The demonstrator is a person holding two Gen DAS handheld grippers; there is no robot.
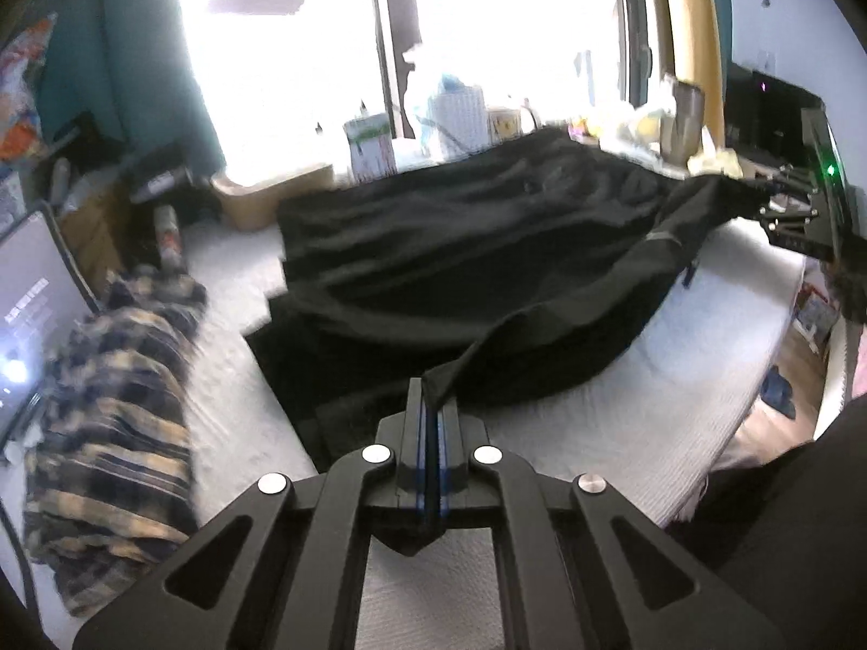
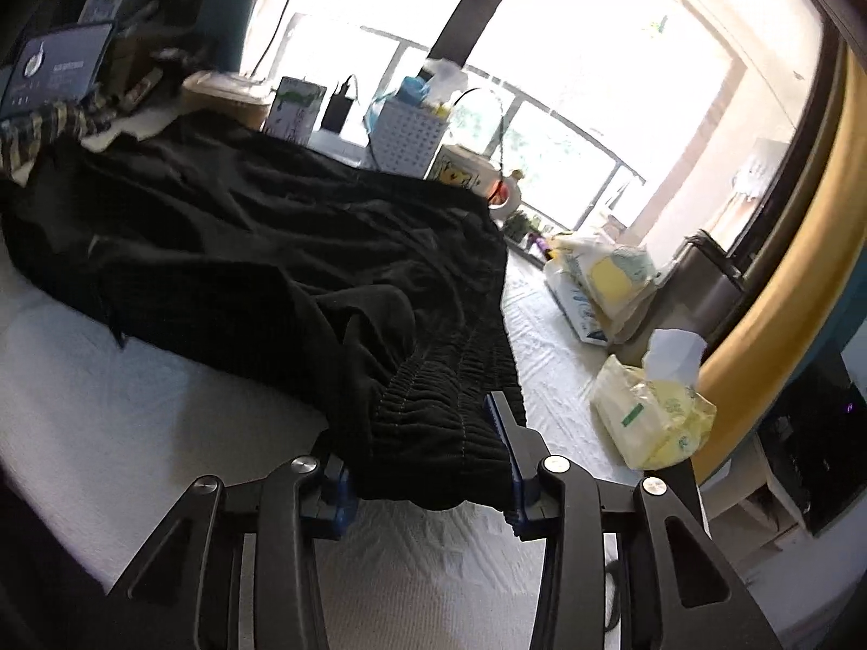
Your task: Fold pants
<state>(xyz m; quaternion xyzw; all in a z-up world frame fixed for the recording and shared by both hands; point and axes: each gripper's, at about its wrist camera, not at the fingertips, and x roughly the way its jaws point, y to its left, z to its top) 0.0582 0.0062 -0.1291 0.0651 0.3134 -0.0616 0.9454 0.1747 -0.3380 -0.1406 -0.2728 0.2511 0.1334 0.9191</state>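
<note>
In the left wrist view the left gripper [image 1: 431, 406] has its jaws pressed together on a thin corner of the black pants [image 1: 460, 249], the pinched cloth rising from the tips in a taut fold; in the right wrist view the right gripper [image 2: 428, 455] stands part-way apart with the gathered elastic waistband [image 2: 433, 422] bunched between its blue-padded fingers [image 2: 501, 428], which press on it from both sides; the pants lie spread and rumpled across the white mattress [image 2: 108, 395], reaching toward the window; a plaid garment [image 1: 114, 422] lies heaped on the mattress at the left of the pants, beside a laptop screen [image 1: 27, 325]; a yellow tissue pack [image 2: 655, 411] sits on the mattress to the right of the waistband; beyond the pants a white perforated basket [image 2: 406, 141] and a cardboard box [image 1: 260, 195] stand before the bright window [image 1: 487, 27].
</note>
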